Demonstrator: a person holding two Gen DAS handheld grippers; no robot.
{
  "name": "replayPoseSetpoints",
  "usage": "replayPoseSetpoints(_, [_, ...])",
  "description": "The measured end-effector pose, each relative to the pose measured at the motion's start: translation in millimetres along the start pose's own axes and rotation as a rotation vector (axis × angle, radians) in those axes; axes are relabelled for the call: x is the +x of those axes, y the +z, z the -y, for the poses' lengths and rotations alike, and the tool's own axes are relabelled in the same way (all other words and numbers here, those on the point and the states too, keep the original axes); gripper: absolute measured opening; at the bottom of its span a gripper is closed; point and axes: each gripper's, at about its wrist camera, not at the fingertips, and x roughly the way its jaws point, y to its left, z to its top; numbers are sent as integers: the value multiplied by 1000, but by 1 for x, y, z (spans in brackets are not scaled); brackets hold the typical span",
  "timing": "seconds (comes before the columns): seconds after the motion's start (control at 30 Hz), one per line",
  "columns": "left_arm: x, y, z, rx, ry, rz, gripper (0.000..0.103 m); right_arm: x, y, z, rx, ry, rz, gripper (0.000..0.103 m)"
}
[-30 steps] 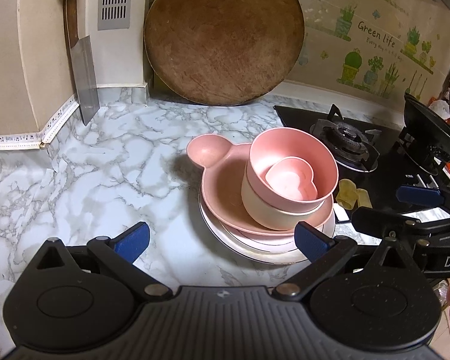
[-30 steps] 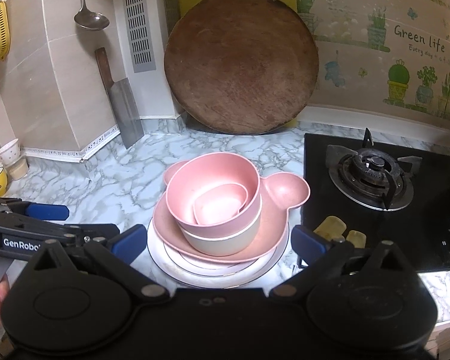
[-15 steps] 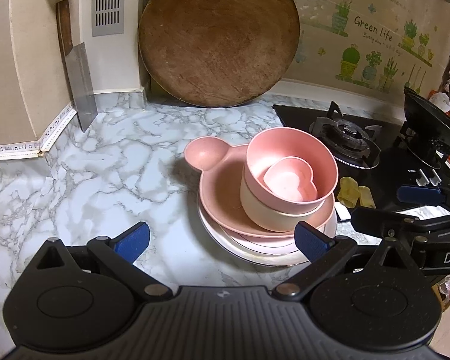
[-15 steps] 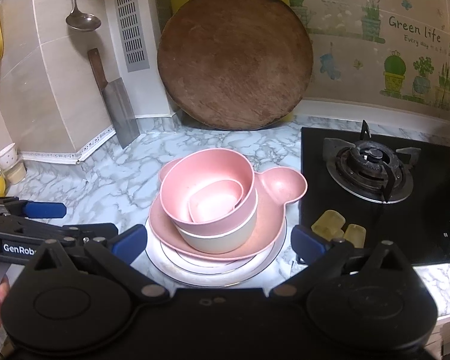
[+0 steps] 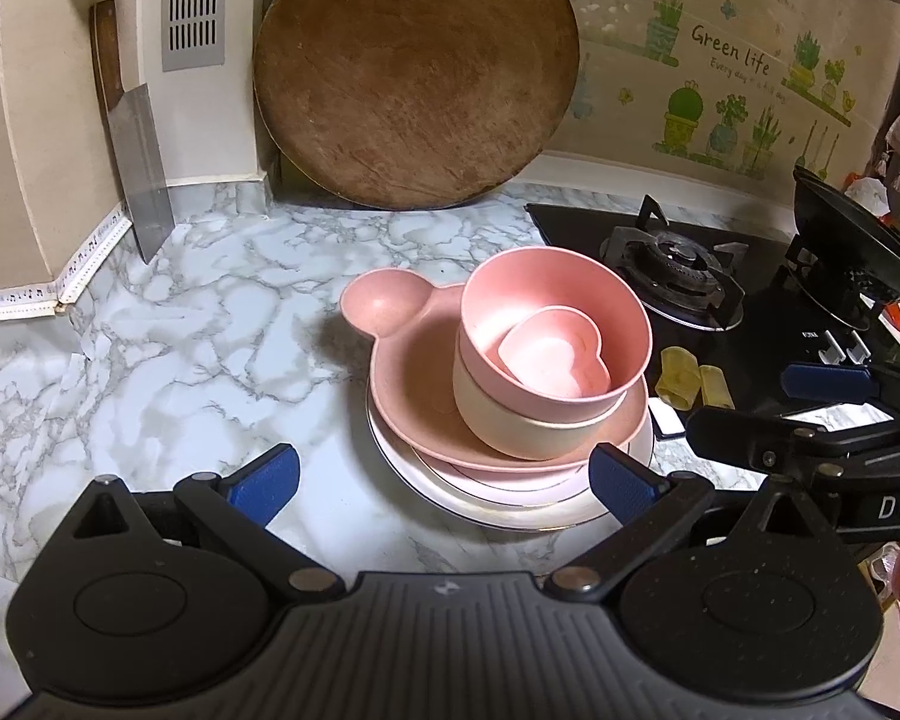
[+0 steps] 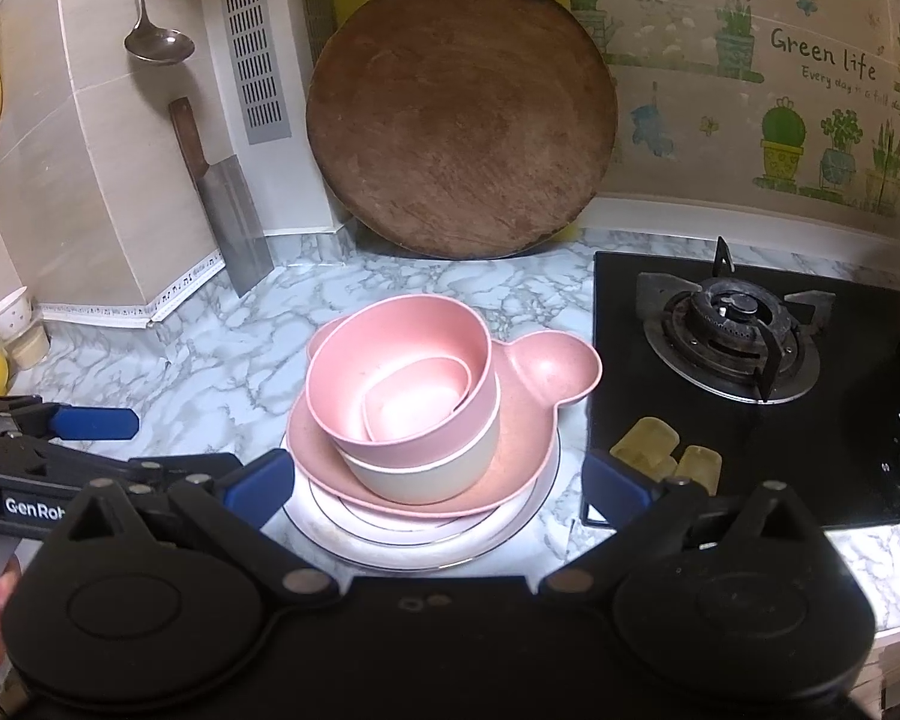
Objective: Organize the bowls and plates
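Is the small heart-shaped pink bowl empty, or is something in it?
Empty. The small heart-shaped pink bowl shows a bare, smooth floor in both wrist views, and sits nested upright inside the larger round pink bowl.

Pink bowls [image 5: 555,339] nested atop stacked plates [image 5: 510,492].

A marble-patterned surface [image 6: 222,360] carries a white plate [image 6: 510,531] near its front edge, with other dishes stacked on it. A black gas hob [image 6: 642,300] sits along the right side. At the back edge a round wooden board [image 6: 462,114] and a cleaver [image 6: 234,222] lean against the wall. Two small cups [image 6: 12,324] stand at the far left.
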Motion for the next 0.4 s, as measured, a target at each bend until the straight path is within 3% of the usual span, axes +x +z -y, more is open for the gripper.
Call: replayPoseSetpoints(0.4, [2, -2, -5, -14, -4, -12, 103, 3, -1, -2, 0, 3, -14, 102])
